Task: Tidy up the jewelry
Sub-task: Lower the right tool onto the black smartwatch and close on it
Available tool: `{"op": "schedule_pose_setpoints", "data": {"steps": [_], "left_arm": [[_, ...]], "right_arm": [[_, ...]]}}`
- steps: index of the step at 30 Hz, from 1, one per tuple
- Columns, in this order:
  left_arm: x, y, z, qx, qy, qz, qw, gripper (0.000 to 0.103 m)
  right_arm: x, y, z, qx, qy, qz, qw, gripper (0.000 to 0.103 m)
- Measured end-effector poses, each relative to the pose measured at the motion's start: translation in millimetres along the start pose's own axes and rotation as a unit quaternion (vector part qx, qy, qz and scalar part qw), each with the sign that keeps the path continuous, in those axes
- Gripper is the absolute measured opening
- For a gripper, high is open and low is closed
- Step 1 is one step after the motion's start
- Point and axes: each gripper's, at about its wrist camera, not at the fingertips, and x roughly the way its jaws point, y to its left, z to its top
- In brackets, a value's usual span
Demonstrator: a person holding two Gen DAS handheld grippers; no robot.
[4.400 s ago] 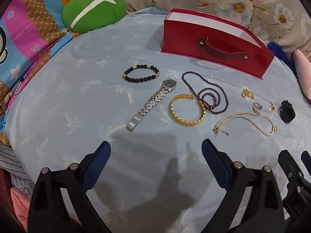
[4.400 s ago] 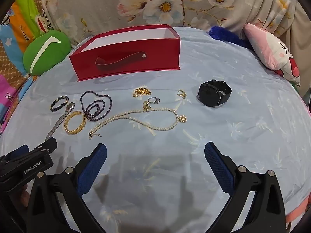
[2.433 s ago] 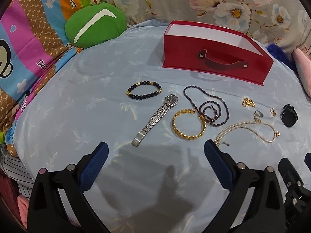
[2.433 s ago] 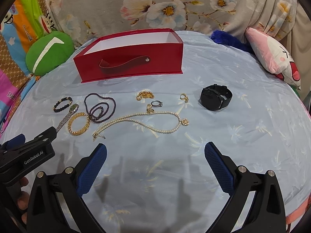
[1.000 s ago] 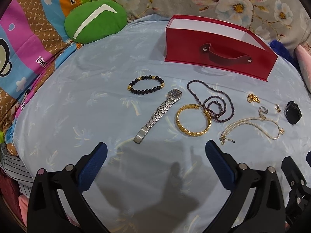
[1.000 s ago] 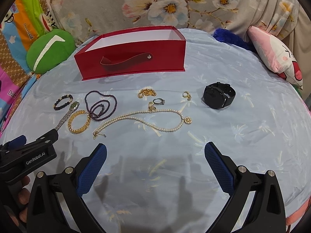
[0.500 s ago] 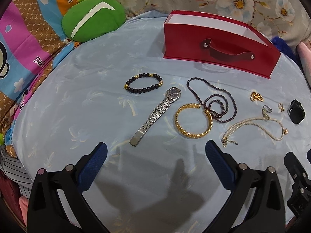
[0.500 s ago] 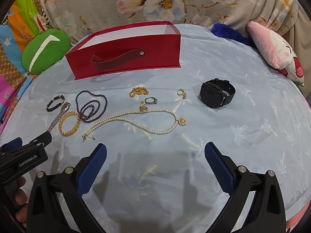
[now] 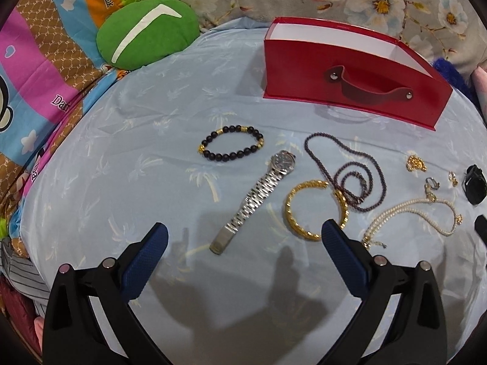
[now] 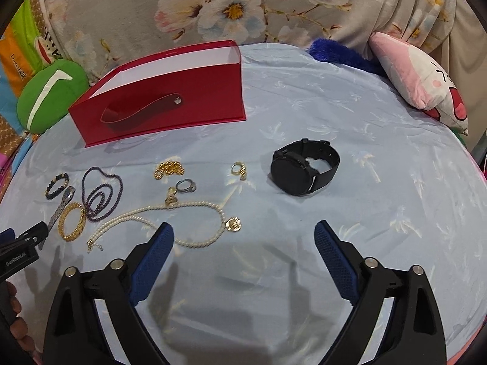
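Both hand-held grippers hover low over a pale blue palm-print bedsheet (image 9: 127,158) with their blue-padded jaws spread wide and nothing between them. The left gripper (image 9: 243,237) faces a silver metal-link wristwatch (image 9: 254,199) that lies stretched out diagonally, its clasp end nearest the jaws. Just right of the watch lies a gold chain-pattern bangle (image 9: 316,210), whose far right edge touches a coiled dark purple bead necklace (image 9: 347,173). Beyond the watch, apart from it, sits a black bead bracket with gold accents, a black-and-gold bead bracelet (image 9: 231,143).

The right gripper (image 10: 243,232) points toward a black smartwatch with a looped rubber strap (image 10: 304,167), which stands on the sheet ahead of the jaws and slightly right. A white pearl necklace with a gold round pendant (image 10: 170,222) curves just beyond the left jaw. Further back lie a small gold chain heap (image 10: 168,168), a silver ring (image 10: 186,185) and a small gold earring (image 10: 238,170), each apart from the others.

An open red cardboard box with a strap handle (image 10: 164,97) stands upright behind all the jewelry, its white interior visible. A green round cushion (image 9: 146,32) rests off the sheet's far left, and a pink plush pillow (image 10: 420,79) at far right
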Motion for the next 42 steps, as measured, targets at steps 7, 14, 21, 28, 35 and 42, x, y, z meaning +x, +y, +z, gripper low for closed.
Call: {"op": "schedule_pose_setpoints", "data": {"steps": [7,14,21,28,35,42], "left_arm": [[13.6,17.3,8.3,-0.005,-0.005,0.006,1.0000,0.098],[27.1,30.7,12.8,-0.020,0.007,0.008,0.9997,0.098],[38.4,47.2,21.5,-0.025,0.013,0.005,0.9996,0.098],[49.8,64.8,36.0,-0.008,0.009,-0.007,0.9999,0.098],[71.5,71.7,53.6,-0.022,0.022,-0.033,0.9990,0.098],[98.5,66.9,68.1,-0.043,0.055,-0.058,0.9959,0.098]], "right_arm": [[23.9,-39.0,20.1,0.035,0.003,0.019,0.999,0.057],[42.6,-46.6,35.8,0.018,0.000,0.024,1.000,0.049],[58.4,-42.1,48.1,-0.016,0.004,0.020,1.000,0.049],[73.4,-39.8,44.8,-0.026,0.026,0.021,0.999,0.042],[73.1,-37.1,41.6,-0.014,0.027,0.028,0.999,0.011],[70.3,-37.3,38.2,0.003,0.023,0.033,0.999,0.011]]}}
